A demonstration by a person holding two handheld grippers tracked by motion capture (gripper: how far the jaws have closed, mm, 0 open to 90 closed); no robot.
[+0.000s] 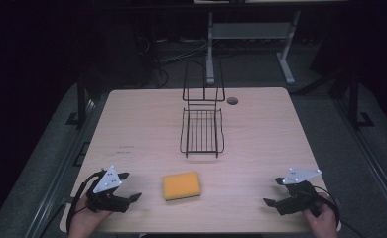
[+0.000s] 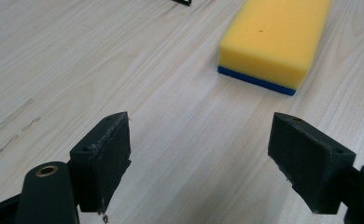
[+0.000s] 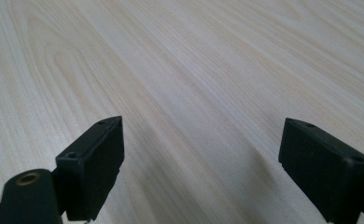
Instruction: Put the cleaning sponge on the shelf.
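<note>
A yellow sponge (image 1: pixel 181 185) with a blue underside lies flat near the table's front edge, between my two grippers. My left gripper (image 1: pixel 130 186) rests at the front left, open and empty, pointing toward the sponge. In the left gripper view the sponge (image 2: pixel 273 39) lies ahead and to the right of the wide-apart jaws of my left gripper (image 2: pixel 201 158). At the front right my right gripper (image 1: pixel 274 192) is open and empty too. The right gripper view has my right gripper (image 3: pixel 201 163) over bare wood.
A black wire rack (image 1: pixel 202 124) with an upright back stands at the table's middle, beyond the sponge. A round cable hole (image 1: pixel 232 101) sits near the far edge. The light wooden table (image 1: pixel 132 124) has dark floor and desk legs behind it.
</note>
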